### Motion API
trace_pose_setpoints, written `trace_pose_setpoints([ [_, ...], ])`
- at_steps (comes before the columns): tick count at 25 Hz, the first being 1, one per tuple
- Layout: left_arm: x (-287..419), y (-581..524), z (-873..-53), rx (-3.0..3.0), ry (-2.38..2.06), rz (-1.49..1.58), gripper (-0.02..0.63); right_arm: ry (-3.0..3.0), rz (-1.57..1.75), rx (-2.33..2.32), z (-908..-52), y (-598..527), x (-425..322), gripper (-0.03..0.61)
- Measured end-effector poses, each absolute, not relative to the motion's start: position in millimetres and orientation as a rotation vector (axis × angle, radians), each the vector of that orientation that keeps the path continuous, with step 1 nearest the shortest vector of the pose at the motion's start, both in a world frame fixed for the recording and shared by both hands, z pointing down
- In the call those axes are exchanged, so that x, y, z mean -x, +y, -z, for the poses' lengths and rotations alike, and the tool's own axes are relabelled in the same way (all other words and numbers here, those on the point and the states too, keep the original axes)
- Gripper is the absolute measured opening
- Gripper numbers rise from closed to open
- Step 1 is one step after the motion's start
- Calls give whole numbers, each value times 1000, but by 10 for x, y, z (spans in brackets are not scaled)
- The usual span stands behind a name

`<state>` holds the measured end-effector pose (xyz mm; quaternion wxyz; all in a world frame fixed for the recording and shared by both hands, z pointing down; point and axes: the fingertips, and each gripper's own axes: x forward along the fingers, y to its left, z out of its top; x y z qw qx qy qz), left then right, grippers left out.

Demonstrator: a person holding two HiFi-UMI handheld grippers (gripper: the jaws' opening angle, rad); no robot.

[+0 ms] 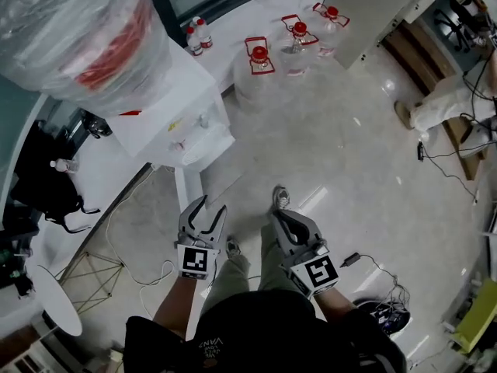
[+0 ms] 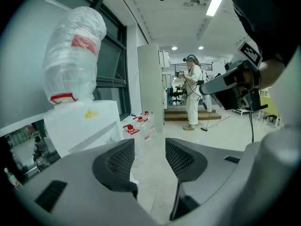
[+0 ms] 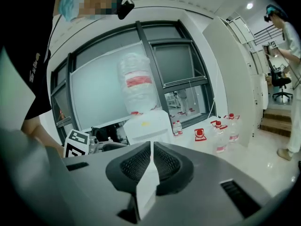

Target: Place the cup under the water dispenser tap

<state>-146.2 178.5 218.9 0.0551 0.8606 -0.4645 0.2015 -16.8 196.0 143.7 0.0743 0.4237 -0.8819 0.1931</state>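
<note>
Near the white water dispenser [image 1: 175, 107], both grippers hang low over the floor [image 1: 349, 154]: left gripper [image 1: 213, 204] jaws apart and empty, right gripper [image 1: 278, 213] jaws pressed together. No cup shows in any view, so whether it already stands at the dispenser I cannot tell.

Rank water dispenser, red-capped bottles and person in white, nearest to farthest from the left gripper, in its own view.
1. Water dispenser: close, on the left.
2. Red-capped bottles: on the floor just beyond it.
3. Person in white: far back, centre-right.
</note>
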Motion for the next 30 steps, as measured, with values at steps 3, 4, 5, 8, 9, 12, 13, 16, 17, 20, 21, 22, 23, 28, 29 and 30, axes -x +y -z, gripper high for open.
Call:
trace_pose_setpoints([
  [3, 1413, 1569, -2610, -2565, -1427, -659, 202, -2648, -582, -1232, -1707, 1708, 91, 46],
  [4, 1402, 1505, -2764, -2545, -1428, -681, 202, -2645, -591, -1222, -1815, 1622, 64, 46],
  [5, 1391, 1439, -2921, -2529, -1427, -703, 202, -2644, -601, -1214, -1928, 1533, 38, 46],
  [8, 1341, 1232, -3391, -2499, -1442, -731, 202, -2646, -620, -1189, -2290, 1275, -40, 46],
  [9, 1328, 1155, -3553, -2488, -1447, -740, 202, -2649, -620, -1181, -2418, 1185, -60, 46],
  [12, 1318, 920, -4024, -2485, -1463, -789, 202, -2667, -629, -1174, -2808, 935, -68, 45],
  [13, 1315, 852, -4174, -2481, -1475, -791, 202, -2666, -644, -1169, -2957, 881, -67, 46],
  [16, 1304, 677, -4616, -2434, -1517, -753, 202, -2654, -694, -1135, -3420, 780, -55, 46],
  [17, 1309, 638, -4765, -2419, -1520, -753, 202, -2653, -705, -1121, -3564, 766, -35, 46],
  [20, 1317, 500, -5252, -2402, -1520, -801, 202, -2653, -720, -1081, -3990, 688, 29, 46],
  [21, 1315, 440, -5411, -2402, -1526, -812, 202, -2652, -728, -1074, -4121, 653, 41, 46],
  [22, 1320, 384, -5567, -2398, -1533, -825, 202, -2651, -741, -1070, -4241, 621, 48, 46],
  [23, 1339, 334, -5721, -2387, -1541, -837, 202, -2648, -754, -1064, -4355, 597, 52, 46],
  [28, 1565, 65, -6456, -2244, -1602, -839, 203, -2630, -785, -1030, -4931, 494, 35, 46],
  [29, 1619, 10, -6596, -2226, -1616, -854, 203, -2626, -787, -1020, -5053, 469, 20, 46],
  [30, 1670, -39, -6740, -2218, -1627, -892, 203, -2620, -788, -1011, -5175, 436, 0, 46],
])
